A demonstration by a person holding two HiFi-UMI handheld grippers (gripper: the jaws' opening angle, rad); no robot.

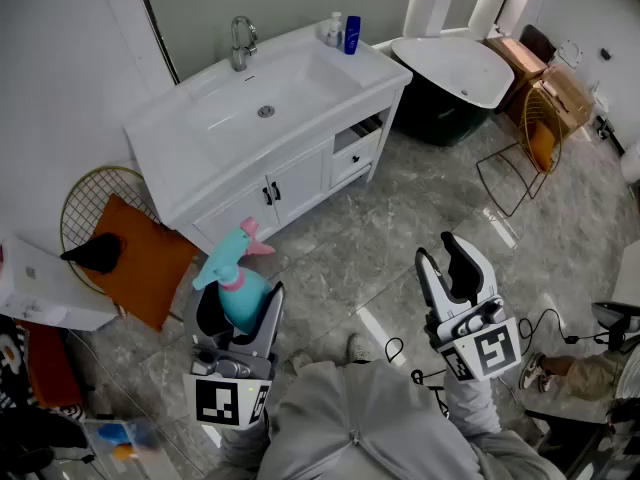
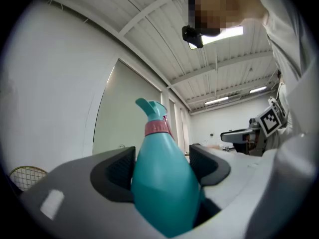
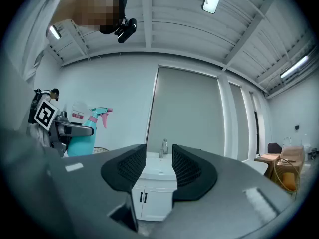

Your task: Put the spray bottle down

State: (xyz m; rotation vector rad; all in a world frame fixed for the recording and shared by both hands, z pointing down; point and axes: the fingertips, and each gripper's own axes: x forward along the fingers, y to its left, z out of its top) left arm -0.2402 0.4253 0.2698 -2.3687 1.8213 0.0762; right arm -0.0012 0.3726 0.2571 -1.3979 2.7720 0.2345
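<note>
A teal spray bottle [image 1: 238, 286] with a pink collar and trigger stands upright between the jaws of my left gripper [image 1: 238, 308], which is shut on its body. I hold it in the air above the grey marble floor, in front of the white vanity [image 1: 330, 80]. In the left gripper view the spray bottle [image 2: 162, 183] fills the gap of the left gripper [image 2: 162, 166]. My right gripper [image 1: 445, 258] hangs to the right, open and empty. Through the right gripper [image 3: 159, 166] I see the vanity, and the spray bottle [image 3: 82, 133] shows far left.
The vanity carries a faucet [image 1: 240, 43] and small bottles [image 1: 345, 33] at its back. A dark tub [image 1: 450, 68] stands to its right, with a gold wire rack [image 1: 530, 138] beyond. A wire chair with an orange cushion [image 1: 140, 263] sits left. Cables [image 1: 545, 323] lie on the floor.
</note>
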